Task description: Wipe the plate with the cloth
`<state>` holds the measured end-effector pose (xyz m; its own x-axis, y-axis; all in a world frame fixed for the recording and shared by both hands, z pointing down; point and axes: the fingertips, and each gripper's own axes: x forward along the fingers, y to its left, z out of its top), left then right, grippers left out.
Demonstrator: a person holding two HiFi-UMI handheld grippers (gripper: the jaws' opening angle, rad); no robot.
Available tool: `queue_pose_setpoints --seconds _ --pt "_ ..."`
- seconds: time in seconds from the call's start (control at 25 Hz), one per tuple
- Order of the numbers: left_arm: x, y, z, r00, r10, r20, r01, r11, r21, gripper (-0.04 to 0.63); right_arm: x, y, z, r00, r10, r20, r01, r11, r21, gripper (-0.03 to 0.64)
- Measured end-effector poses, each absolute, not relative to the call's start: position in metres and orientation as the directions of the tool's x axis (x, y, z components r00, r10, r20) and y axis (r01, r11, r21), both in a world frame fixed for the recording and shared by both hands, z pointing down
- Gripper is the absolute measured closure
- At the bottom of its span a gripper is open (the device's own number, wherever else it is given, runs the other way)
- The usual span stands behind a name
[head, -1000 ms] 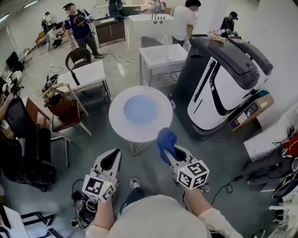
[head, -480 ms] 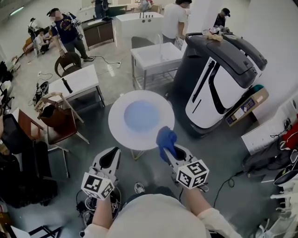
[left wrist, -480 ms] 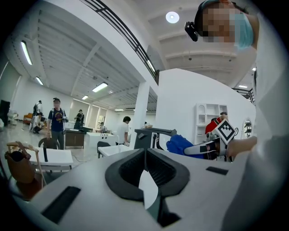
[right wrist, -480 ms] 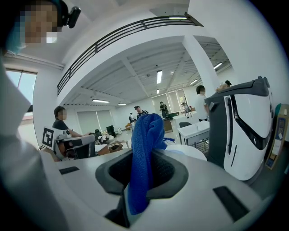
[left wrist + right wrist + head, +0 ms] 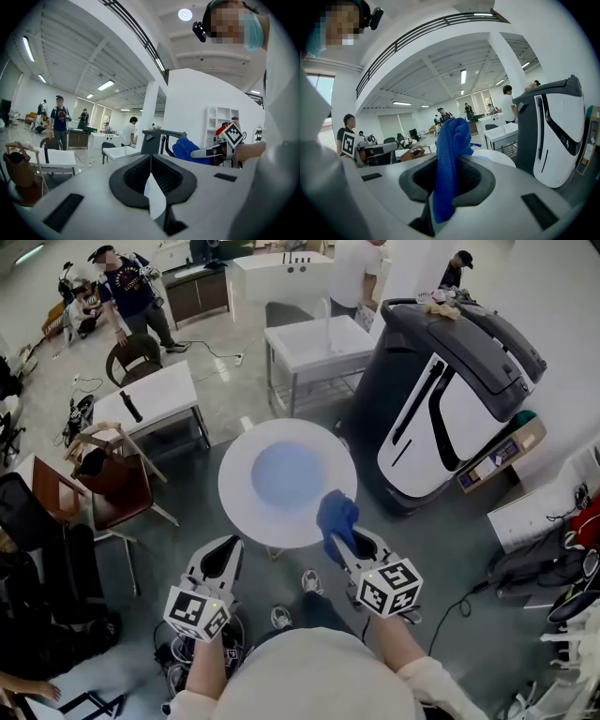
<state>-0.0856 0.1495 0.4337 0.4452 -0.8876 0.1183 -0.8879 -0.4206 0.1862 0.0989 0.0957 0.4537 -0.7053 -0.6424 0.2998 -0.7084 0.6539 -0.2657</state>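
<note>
Head view: I've closed in over the last second. The round table and the blue plate on it sit nearer now. The cloth overlaps the table's near rim, still short of the plate. Right tongs pinch the cloth. Left tongs are pressed together, empty, off the table. No wiping yet; approach looks nearly done.

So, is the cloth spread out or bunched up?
Bunched. The cloth sticks up as a crumpled wad from the right gripper, whose jaws are clamped on it.
</note>
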Motion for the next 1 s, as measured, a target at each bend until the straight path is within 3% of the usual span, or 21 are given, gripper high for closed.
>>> queue_pose_setpoints --seconds 1.0 --pt "-0.081 0.004 0.453 0.344 -0.92 0.188 -0.932 -0.31 0.19 0.56 0.09 -0.072 0.471 -0.78 -0.539 0.319 -0.62 0.736 -0.272 0.526"
